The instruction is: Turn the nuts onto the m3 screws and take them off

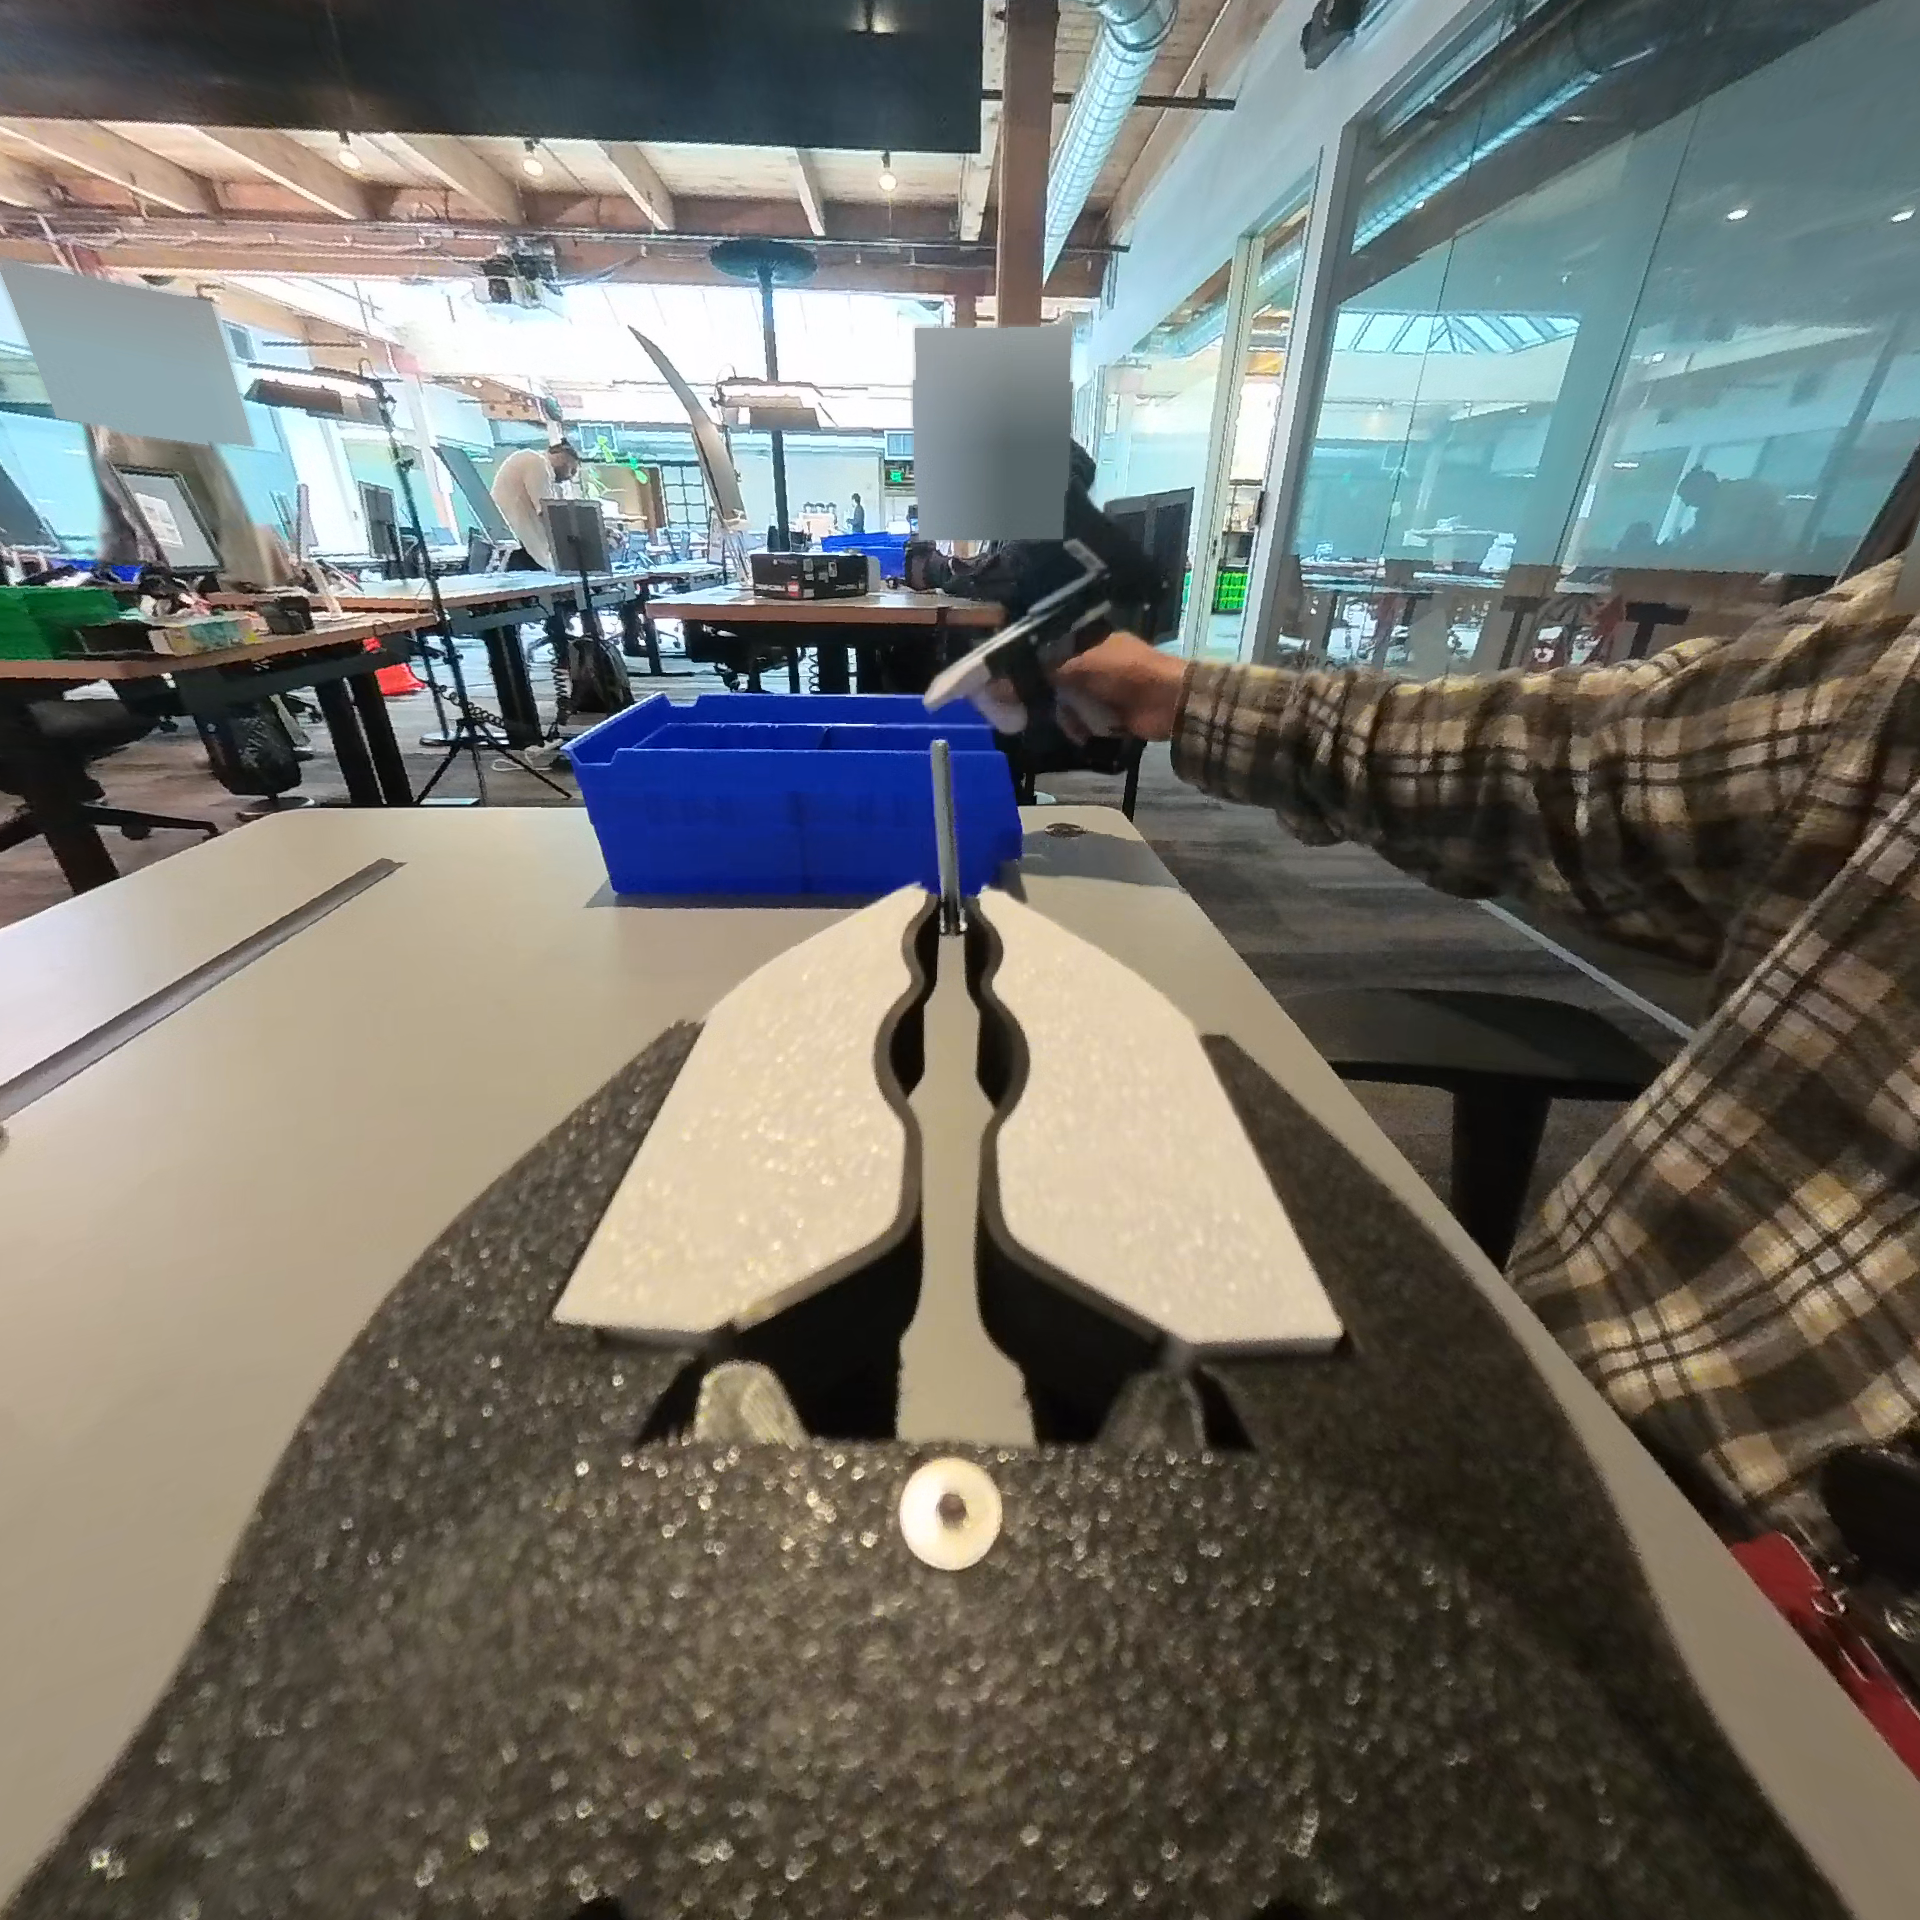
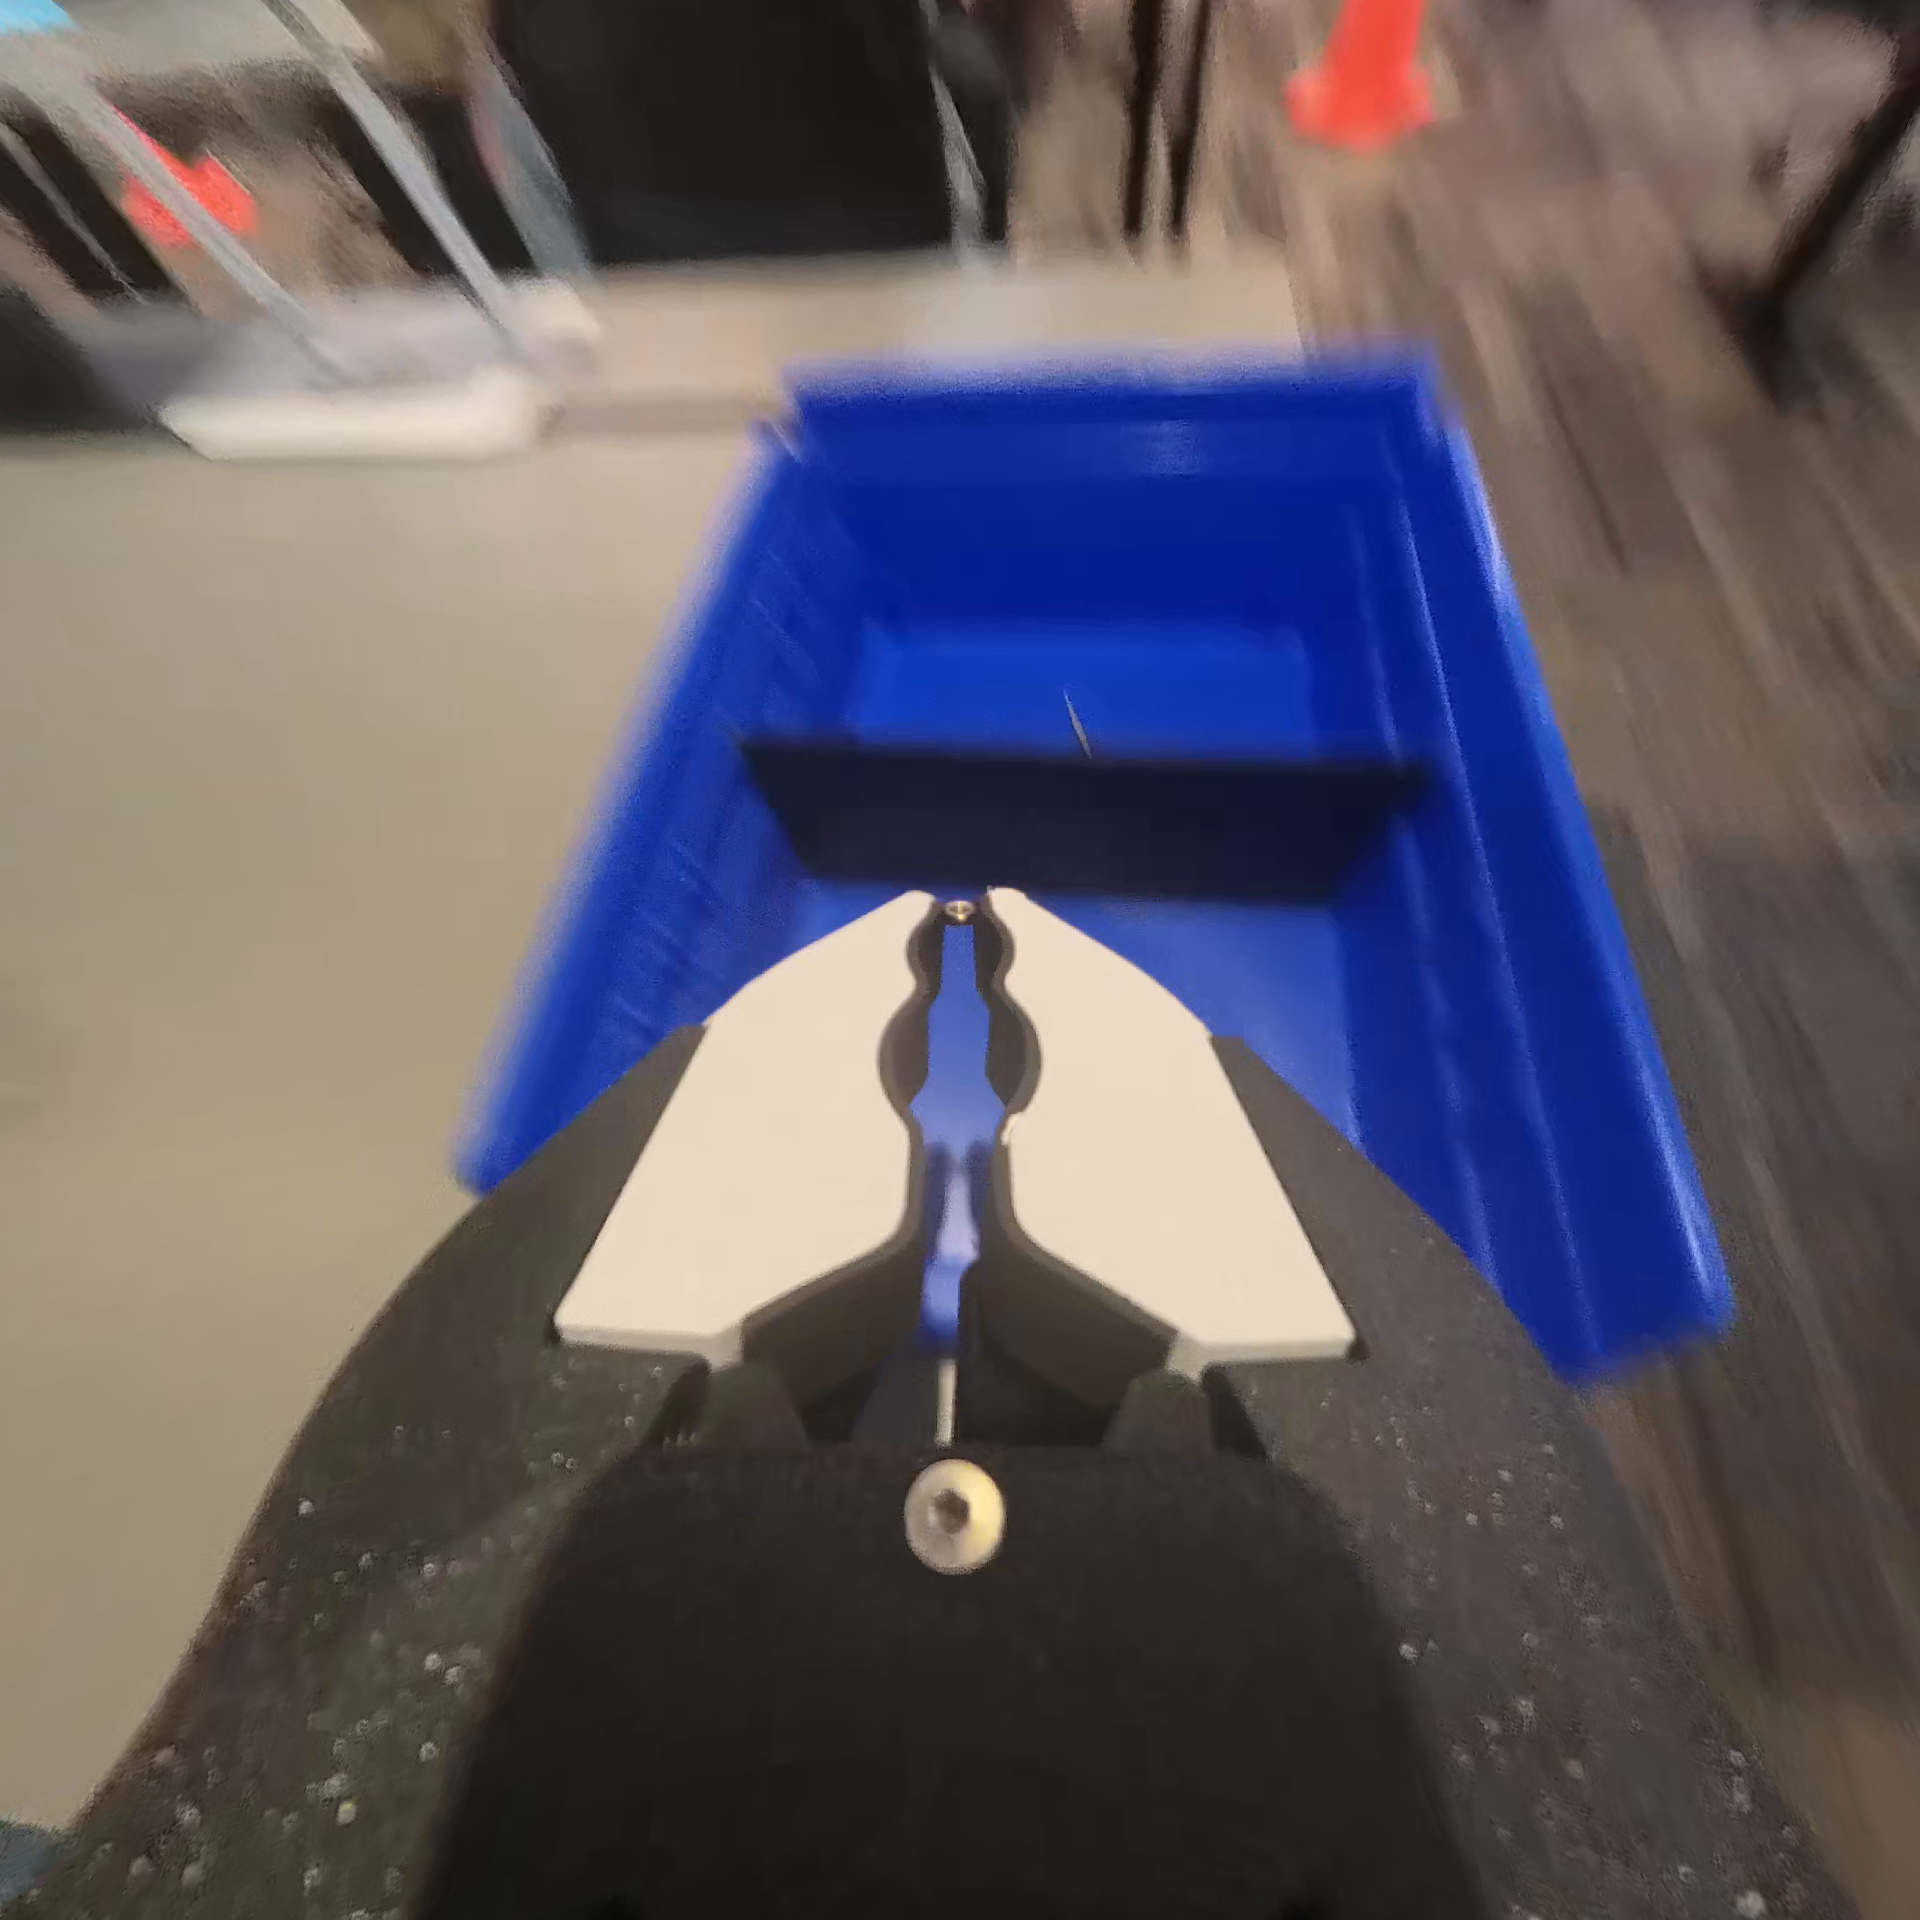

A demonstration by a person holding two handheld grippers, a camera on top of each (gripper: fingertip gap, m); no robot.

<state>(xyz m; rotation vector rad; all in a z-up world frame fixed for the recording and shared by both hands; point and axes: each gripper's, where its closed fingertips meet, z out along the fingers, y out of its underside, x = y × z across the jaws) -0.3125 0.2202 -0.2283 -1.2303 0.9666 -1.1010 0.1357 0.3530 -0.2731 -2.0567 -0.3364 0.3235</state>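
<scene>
1. The left gripper (image 1: 951,914) was clamped on a long M3 screw (image 1: 943,821), pinching it by its lower end so that the shaft stood upright above the fingertips, its long axis close to vertical over the grey table (image 1: 312,1039).

2. The right gripper (image 2: 964,902) had its jaws closed on a small metal nut (image 2: 957,911), held at the very tips. The right wrist view was smeared by motion, so the nut's facing could not be read with certainty.

3. That gripper hung over the near compartment of the blue parts bin (image 2: 1538,1039), short of the dark divider (image 2: 1081,831). A thin sliver, possibly another screw, lay in the far compartment (image 2: 1075,722).

4. In the left wrist view the right gripper (image 1: 977,691) showed above and beyond the screw, over the bin (image 1: 727,821), at the end of a plaid sleeve (image 1: 1455,748).

5. The relation that mattered: the screw's free tip pointed up, while the nut sat higher and farther back toward the bin. Judged from this, the nut probably had to be brought toward the screw and lowered with its bore in line with the vertical shaft before any turning.

6. The likely risk was a cocked start or a dropped nut.
</scene>
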